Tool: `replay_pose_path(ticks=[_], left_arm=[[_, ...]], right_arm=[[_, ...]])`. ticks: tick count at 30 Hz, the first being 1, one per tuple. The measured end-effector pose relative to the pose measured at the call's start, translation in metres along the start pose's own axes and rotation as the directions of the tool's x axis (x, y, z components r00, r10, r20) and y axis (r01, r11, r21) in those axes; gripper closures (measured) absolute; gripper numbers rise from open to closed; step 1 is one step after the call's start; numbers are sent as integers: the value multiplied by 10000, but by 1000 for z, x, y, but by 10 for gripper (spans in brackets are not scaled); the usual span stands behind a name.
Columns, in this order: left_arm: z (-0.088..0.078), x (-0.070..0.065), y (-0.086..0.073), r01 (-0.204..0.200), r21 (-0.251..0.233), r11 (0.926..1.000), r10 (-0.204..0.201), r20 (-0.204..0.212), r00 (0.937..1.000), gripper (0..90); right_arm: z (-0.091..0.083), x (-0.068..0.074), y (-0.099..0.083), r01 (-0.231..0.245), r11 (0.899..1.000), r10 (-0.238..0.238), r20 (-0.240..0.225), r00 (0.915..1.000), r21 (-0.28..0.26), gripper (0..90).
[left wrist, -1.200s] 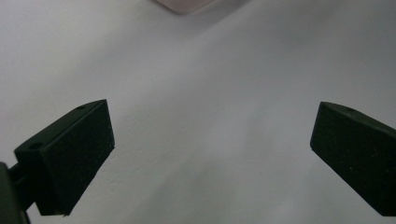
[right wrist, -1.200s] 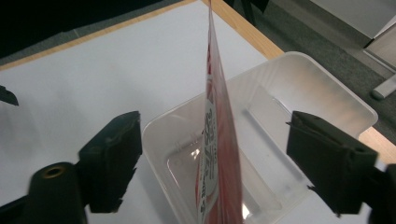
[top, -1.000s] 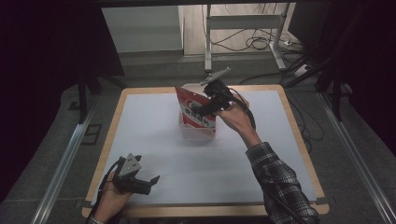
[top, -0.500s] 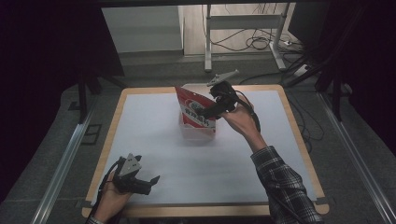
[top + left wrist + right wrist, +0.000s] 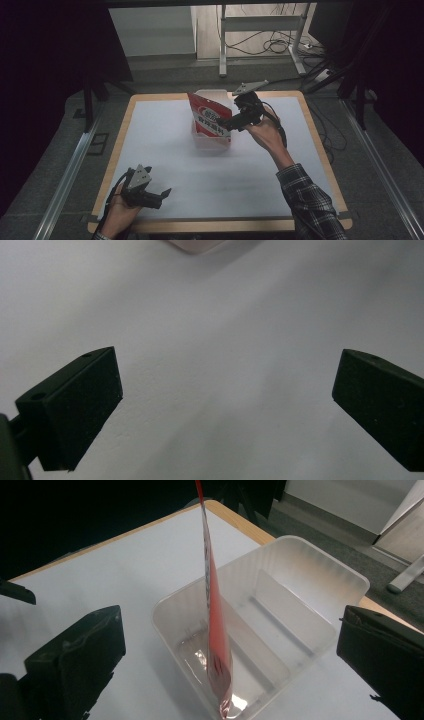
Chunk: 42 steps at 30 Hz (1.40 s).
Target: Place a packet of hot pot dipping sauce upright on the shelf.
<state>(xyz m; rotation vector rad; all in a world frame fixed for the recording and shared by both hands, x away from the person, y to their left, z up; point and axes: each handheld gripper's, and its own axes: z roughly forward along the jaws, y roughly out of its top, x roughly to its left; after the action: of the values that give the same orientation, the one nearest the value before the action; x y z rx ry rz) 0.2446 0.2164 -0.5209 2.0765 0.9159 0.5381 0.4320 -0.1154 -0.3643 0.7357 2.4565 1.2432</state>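
While the red pouch [image 5: 214, 630] stands in the clear tub [image 5: 320, 570], the right gripper [image 5: 231, 121] gapes, just opened

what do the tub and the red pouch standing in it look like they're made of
The frosted rectangular tub looks like translucent plastic, semi-matte: the table shows dimly through its walls and its floor gives soft glints. The flat red and white pouch seems to be a thin glossy plastic or foil laminate: seen edge-on it is very slim, with a sheen at its base. Foil lining can't be confirmed.
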Motion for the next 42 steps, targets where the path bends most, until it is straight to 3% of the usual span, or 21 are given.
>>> replay_pose_path(ticks=[8,42], left_arm=[[0,-1,0,-12,3,10000,12,11,10000,0],[1,-2,0,-18,33,10000,18,55,10000,0]], right_arm=[[-7,0,-11,-75,9999,74,-167,9998,-81,0],[-32,12,-47,-176,9998,175,-7,9998,-105,0]])
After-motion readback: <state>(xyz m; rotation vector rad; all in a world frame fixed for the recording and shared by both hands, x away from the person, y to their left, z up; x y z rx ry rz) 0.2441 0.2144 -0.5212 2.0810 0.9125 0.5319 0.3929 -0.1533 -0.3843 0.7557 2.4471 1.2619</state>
